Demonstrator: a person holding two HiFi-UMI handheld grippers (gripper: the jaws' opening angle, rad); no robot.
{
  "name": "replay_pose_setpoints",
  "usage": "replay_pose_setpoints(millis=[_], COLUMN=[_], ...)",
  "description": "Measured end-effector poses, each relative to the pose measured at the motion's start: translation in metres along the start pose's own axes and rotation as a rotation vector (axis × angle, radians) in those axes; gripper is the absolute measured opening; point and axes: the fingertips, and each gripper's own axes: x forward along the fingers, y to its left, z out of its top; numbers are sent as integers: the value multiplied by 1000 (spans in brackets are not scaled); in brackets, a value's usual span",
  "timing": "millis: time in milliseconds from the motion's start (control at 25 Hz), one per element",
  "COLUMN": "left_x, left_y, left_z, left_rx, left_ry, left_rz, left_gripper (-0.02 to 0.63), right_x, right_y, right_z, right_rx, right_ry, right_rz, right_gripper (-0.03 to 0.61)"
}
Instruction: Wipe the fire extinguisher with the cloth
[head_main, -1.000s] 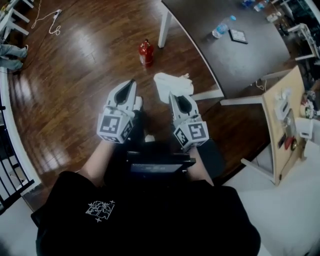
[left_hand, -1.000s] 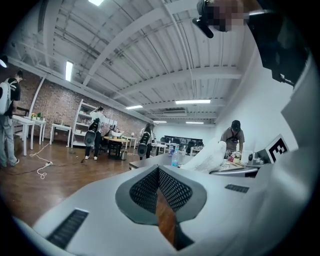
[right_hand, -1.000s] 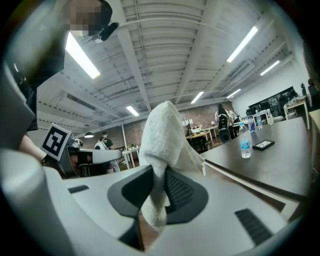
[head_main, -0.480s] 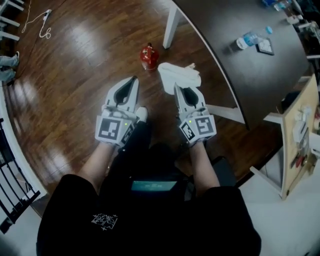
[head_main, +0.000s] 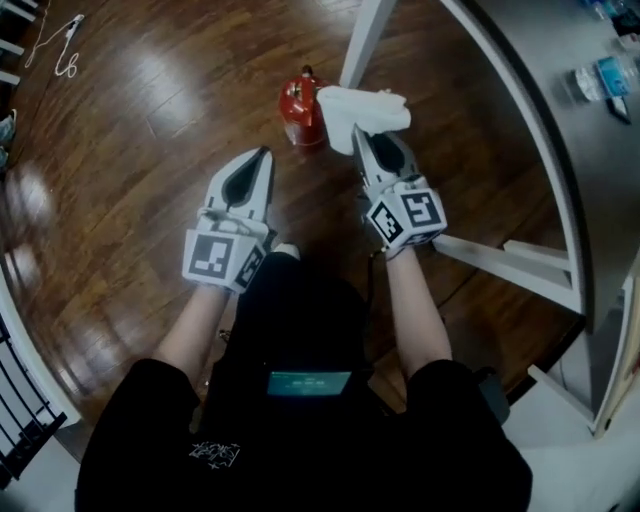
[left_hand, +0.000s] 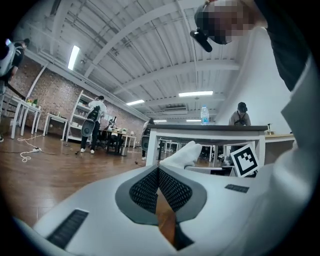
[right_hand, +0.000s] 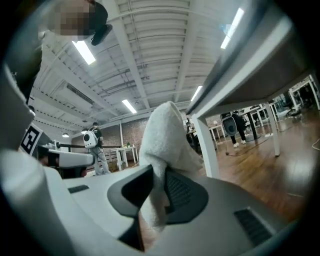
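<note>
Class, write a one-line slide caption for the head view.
Right gripper clamps a white cloth near a red fire extinguisher on the wood floor; left gripper shut, empty.

**Dark wood floor, brick wall, strip-lit ceiling**

A glossy dark wooden floor (head_main: 120, 160) spreads ahead and left of the fingers (head_main: 250, 185) of the left gripper (head_main: 263, 153). Just beyond the right gripper (head_main: 368, 135) and its fingers (head_main: 385, 158) rises 1 white table leg (head_main: 362, 40), with the grey tabletop (head_main: 600, 160) to their right. Past the left fingertips, the left gripper view shows a brick wall (left_hand: 47, 95), white shelving (left_hand: 79, 107) and a ribbed white ceiling (left_hand: 130, 45) with strip lights (left_hand: 195, 93).
</note>
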Motion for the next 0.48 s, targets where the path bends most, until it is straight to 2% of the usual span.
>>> replay_pose_setpoints(millis=[200, 480], left_x=[14, 9], left_y=[33, 45], left_z=[-65, -93], left_rx=[40, 21], left_ry=[-33, -67], left_rz=[-2, 9], left_gripper=[0, 0], right_x=[39, 70], right_y=[-43, -64], right_z=[-59, -138], right_rx=[9, 100], right_ry=[-43, -33], right_rz=[-2, -19], right_gripper=[84, 83])
